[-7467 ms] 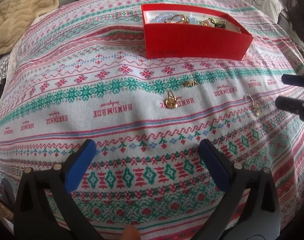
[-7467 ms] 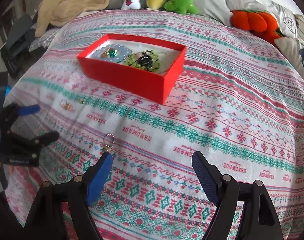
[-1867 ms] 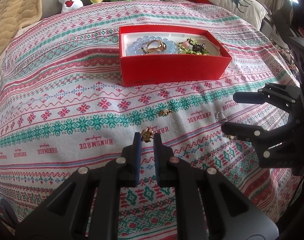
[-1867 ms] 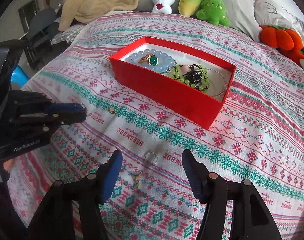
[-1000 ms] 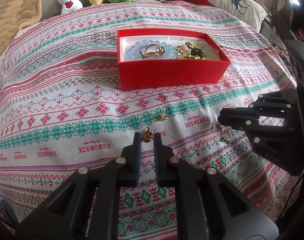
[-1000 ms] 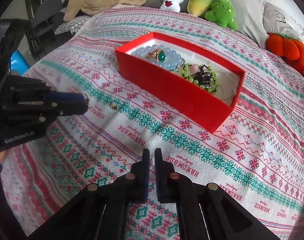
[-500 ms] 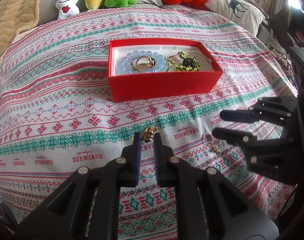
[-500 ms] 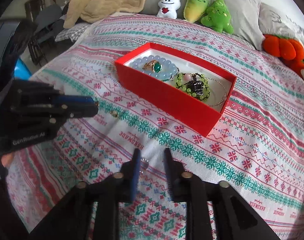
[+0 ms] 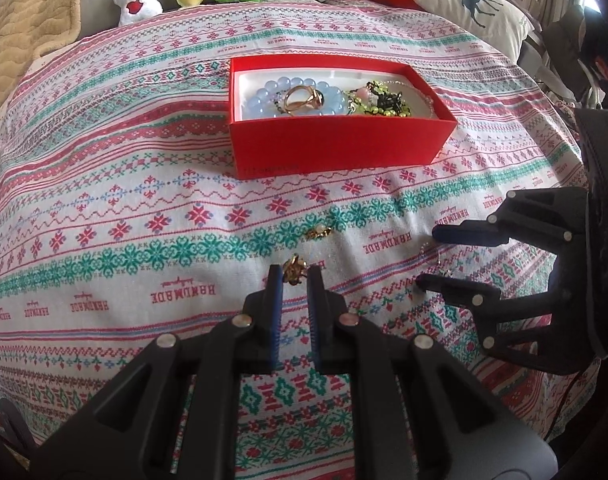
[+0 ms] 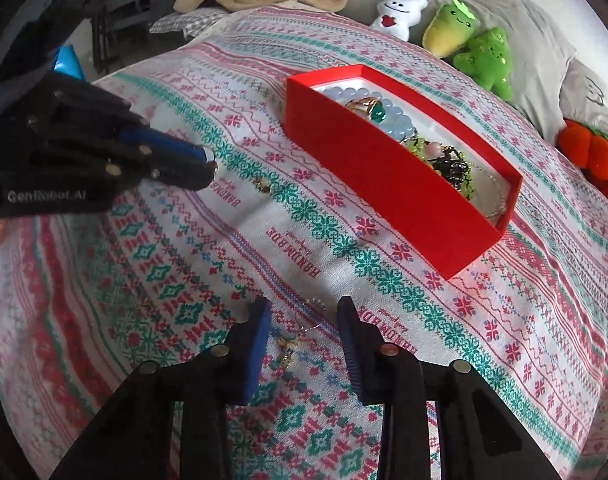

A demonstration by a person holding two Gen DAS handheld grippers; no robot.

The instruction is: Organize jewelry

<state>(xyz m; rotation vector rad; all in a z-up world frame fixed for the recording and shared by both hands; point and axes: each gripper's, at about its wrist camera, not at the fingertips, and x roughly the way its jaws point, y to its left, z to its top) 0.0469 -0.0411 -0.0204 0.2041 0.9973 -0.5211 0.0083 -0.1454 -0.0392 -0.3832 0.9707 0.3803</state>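
Gold glints between the blue pads of the left gripper (image 9: 294, 276): a small gold ornament (image 9: 295, 272) is pinched at the very fingertips, the jaws nearly together and pressing on it from both sides. The gripper points forward and steeply down over the patterned bedspread (image 9: 124, 208), with the ornament held just clear of the cloth. Seen from the right wrist view, this same gripper reaches in from the left edge, its narrow tips aimed toward the red box (image 10: 403, 188).

The right gripper (image 10: 304, 316) also tilts steeply down, its fingertips close to the bedspread. Its jaws stand partly apart and are closing. Between them, lying flat on the cloth, is a thin silver hoop earring with a small gold charm (image 10: 292, 344); the pads (image 10: 258, 336) do not touch it. In the left wrist view the right gripper comes in from the right side, its two black fingers one above the other.

Another small gold piece (image 9: 319, 233) lies loose on the green woven band between the two grippers and the box. The red box sits farther up the bed, open-topped, holding a pale blue bead bracelet (image 9: 264, 98), a gold ring with a green stone (image 10: 369, 108) and a green-and-black beaded piece (image 9: 385, 102).
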